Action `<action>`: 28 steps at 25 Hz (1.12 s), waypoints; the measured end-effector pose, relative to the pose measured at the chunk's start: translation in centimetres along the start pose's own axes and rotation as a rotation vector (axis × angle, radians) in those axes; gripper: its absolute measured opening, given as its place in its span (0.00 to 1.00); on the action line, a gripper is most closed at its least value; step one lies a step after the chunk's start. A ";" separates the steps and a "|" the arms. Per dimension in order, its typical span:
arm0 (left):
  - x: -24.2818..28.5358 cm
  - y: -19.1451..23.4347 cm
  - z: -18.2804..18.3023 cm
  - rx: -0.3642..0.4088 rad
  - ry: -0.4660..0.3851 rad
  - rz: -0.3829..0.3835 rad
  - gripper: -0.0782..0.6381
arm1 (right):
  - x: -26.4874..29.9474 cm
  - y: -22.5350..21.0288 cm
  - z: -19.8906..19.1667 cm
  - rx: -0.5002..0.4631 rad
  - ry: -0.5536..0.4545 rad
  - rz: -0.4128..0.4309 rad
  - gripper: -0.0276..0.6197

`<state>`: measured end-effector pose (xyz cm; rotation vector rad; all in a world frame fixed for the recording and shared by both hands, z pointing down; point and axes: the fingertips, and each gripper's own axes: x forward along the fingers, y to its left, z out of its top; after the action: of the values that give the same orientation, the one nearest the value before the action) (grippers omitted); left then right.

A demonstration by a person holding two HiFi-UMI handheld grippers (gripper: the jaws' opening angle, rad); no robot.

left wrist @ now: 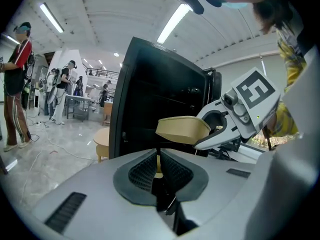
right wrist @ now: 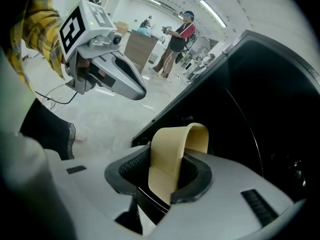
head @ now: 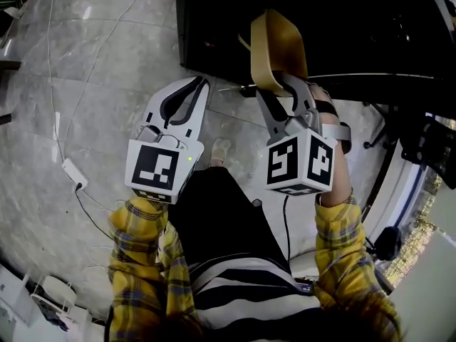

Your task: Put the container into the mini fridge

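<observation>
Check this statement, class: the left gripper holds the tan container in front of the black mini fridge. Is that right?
No: the right gripper holds the tan container in front of the black mini fridge; the right gripper view shows its jaws closed on it.

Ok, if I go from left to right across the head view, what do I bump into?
White power strip → left gripper → shoe → tan container held in the right gripper.
</observation>
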<state>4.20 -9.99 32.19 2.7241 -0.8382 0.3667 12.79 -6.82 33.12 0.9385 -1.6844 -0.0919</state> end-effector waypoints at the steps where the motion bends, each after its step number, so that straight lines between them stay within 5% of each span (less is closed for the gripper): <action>1: 0.4 0.1 0.0 -0.005 -0.003 0.006 0.16 | 0.4 -0.4 -0.1 -0.012 -0.001 -0.001 0.24; 13: 5.2 1.2 -0.6 -0.011 -0.022 0.086 0.16 | 5.9 -5.1 -1.5 -0.134 0.023 -0.063 0.24; 28: 10.4 2.4 -2.2 -0.060 -0.019 0.093 0.16 | 11.9 -9.0 -3.9 -0.227 0.089 -0.098 0.25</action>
<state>10.79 -16.48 37.96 2.6435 -0.9672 0.3293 20.47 -18.69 39.26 0.8408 -1.5102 -0.2964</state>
